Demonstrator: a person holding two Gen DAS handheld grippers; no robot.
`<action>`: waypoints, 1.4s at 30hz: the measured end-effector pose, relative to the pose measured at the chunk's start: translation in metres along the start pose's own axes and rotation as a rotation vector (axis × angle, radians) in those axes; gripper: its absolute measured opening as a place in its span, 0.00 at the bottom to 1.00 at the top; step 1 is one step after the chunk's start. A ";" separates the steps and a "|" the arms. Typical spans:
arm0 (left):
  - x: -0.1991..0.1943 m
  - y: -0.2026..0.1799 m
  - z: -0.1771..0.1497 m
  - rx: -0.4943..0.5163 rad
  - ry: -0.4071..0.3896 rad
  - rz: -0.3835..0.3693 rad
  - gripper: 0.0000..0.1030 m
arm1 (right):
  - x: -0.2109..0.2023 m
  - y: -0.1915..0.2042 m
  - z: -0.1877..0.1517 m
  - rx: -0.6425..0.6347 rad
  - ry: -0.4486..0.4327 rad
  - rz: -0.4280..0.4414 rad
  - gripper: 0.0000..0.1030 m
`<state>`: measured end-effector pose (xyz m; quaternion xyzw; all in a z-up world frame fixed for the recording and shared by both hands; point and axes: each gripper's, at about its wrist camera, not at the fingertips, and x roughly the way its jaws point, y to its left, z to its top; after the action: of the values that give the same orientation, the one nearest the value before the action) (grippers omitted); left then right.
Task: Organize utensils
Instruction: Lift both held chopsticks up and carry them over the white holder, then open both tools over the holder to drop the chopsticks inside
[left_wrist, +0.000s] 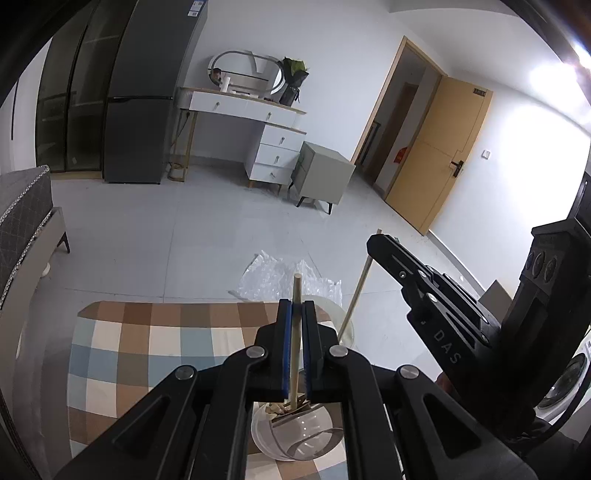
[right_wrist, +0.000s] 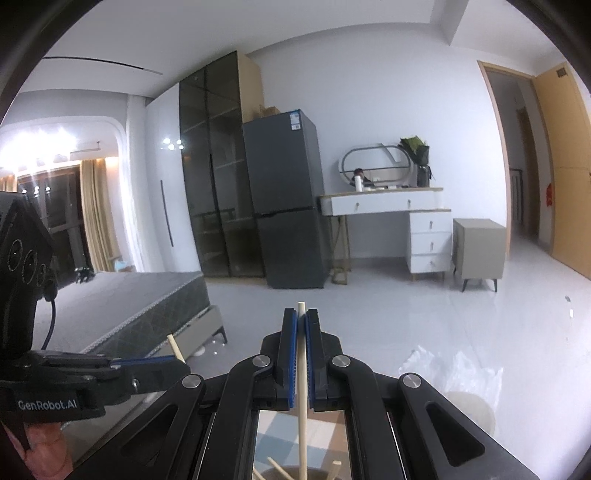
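Above the checkered table, both grippers clench wooden sticks; thin grips could let them swivel.

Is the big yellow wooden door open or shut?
Open. The yellow wooden door stands swung away from its frame, and beside it the dark doorway leads into another room.

grey fridge, white dressing table, bed, yellow door

Left tool points downward, jaws clamped tight; right tool sits nearer level, jaws likewise clamped; a hand grips the left handle.
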<state>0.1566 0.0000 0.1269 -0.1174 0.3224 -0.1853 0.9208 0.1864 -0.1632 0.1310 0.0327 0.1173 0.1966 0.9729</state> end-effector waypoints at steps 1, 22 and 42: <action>0.002 -0.001 -0.002 0.007 0.000 0.005 0.01 | 0.002 -0.001 -0.003 0.004 0.006 -0.002 0.03; 0.022 -0.009 -0.028 0.037 0.120 0.011 0.01 | -0.001 -0.009 -0.047 0.003 0.120 -0.007 0.04; 0.020 -0.019 -0.042 0.010 0.281 -0.025 0.27 | -0.035 -0.020 -0.080 0.072 0.243 -0.014 0.15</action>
<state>0.1393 -0.0292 0.0897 -0.0898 0.4460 -0.2128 0.8647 0.1431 -0.1934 0.0583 0.0430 0.2413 0.1879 0.9511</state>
